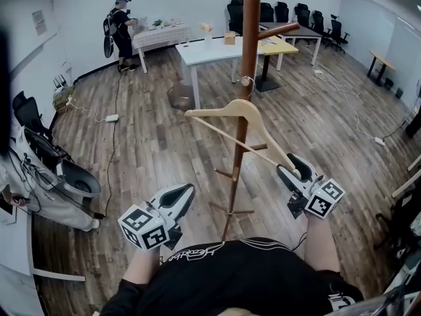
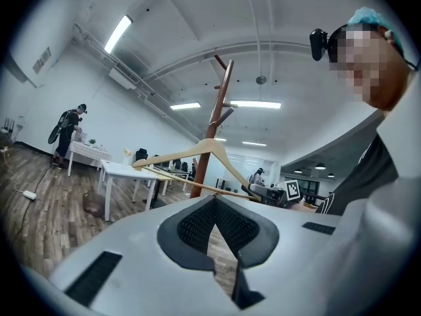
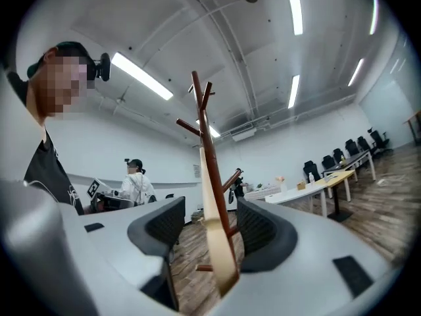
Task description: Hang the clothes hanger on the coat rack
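**A:** While you're looking down along the pole, where is the wooden clothes hanger (image 1: 243,110)?

**B:** On the coat rack (image 1: 250,31), as far as I can judge. Its hook (image 1: 246,81) sits against the pole at twelve o'clock from the hanger's peak, beside a short peg. Whether it rests on the peg or loops the pole, I can't tell. The hanger hangs tilted, with one shoulder out toward nine o'clock and the other down toward four o'clock.

**A:** And the right gripper (image 1: 291,165)?

**B:** It's at four o'clock from the pole's middle. Its own view shows the hanger's shoulder end (image 3: 214,242) standing between the pads (image 3: 164,226) with a gap on each side. The fingers are spread wide and grip nothing.

**A:** The left gripper (image 1: 187,191)?

**B:** Seven o'clock, well apart from the hanger. Its fingers are pressed together with nothing between them.

**A:** How would that hanger handle?

**B:** I'd guess light and stiff: solid wood with a thin crossbar (image 1: 220,131). The finish looks smooth, so pads could slide along it. Hung from a single hook, it will likely swing or twist at a nudge.

**A:** Where to take hold, then?

**B:** The broad shoulder end, with its flat faces against the pads, or nearer the neck for less swing. Not the crossbar, which looks like the weakest part.
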{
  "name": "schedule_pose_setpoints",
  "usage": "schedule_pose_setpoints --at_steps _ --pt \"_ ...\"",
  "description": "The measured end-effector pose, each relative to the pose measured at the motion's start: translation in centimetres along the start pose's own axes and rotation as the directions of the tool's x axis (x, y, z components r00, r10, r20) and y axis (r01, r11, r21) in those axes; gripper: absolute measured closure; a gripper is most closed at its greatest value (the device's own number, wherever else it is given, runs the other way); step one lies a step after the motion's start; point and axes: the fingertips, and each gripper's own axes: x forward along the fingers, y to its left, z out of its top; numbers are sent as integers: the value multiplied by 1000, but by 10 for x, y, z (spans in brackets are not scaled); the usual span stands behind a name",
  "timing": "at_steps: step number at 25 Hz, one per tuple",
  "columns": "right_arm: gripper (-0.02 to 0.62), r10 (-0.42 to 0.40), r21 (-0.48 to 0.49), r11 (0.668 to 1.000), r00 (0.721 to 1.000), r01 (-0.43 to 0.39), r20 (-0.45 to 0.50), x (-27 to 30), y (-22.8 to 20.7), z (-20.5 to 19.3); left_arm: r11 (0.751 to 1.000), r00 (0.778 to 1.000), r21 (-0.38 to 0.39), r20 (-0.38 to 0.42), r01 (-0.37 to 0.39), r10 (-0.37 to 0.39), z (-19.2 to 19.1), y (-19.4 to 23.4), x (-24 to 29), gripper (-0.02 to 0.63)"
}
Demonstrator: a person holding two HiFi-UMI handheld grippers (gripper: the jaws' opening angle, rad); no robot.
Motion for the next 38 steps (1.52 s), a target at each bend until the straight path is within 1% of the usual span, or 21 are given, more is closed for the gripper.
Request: schedule_pose_setpoints --at_steps 3,5,8,10,12,14,16,18,19,22,23,26,29,30,32,35,38 --pt "333 -93 -31 995 995 93 22 -19 -2 4 1000 1000 1 7 19 -19 -3 -6 -7 600" --pt "330 -158 -45 986 987 160 40 -34 -1 8 999 999 0 11 35 -35 -5 -10 -13 600" --pt "330 -249 -65 965 966 253 64 -57 3 10 998 998 -3 15 63 -63 -9 -16 -23 600" --pt "330 -302 -61 950 950 307 86 -74 11 13 996 996 -6 12 85 -84 -11 -21 -31 600" --pt "330 -337 -48 938 935 344 106 -92 23 14 994 994 -10 4 109 -109 -16 -29 -37 598" --pt "330 -345 -30 936 932 350 108 -107 42 11 991 991 -17 -7 135 -136 -23 -37 -44 598" --pt "330 -318 -2 948 943 320 100 -113 66 3 987 987 -25 -20 161 -161 -30 -44 -51 600" --pt "333 -258 19 966 964 257 72 -109 96 -8 982 982 -31 -34 185 -186 -38 -51 -56 600" --pt "345 -218 26 976 974 217 55 -105 113 -13 980 979 -33 -40 197 -198 -40 -54 -59 600" --pt "504 -103 38 994 994 102 30 -93 163 -19 975 974 -28 -48 222 -223 -42 -65 -69 600" --pt "528 -67 37 997 998 66 22 -90 178 -18 973 972 -24 -46 228 -229 -40 -69 -72 600" --pt "548 56 52 997 998 -56 2 -81 220 -15 971 970 -13 -29 240 -240 -33 -80 -79 600" --pt "551 182 114 976 983 -185 40 -85 256 -3 967 967 -5 -11 253 -253 -27 -98 -82 600" --pt "551 201 119 972 979 -204 42 -90 264 -1 966 966 -3 -9 258 -258 -26 -106 -82 600" --pt "551 203 108 973 979 -204 12 -103 274 -4 964 964 -7 -7 267 -267 -30 -126 -84 600" --pt "551 170 125 978 985 -164 -34 -131 277 -23 961 961 -26 -21 274 -275 -49 -157 -87 600" --pt "552 132 175 977 991 -124 -35 -162 282 -39 959 958 -29 -44 281 -282 -64 -193 -97 600"
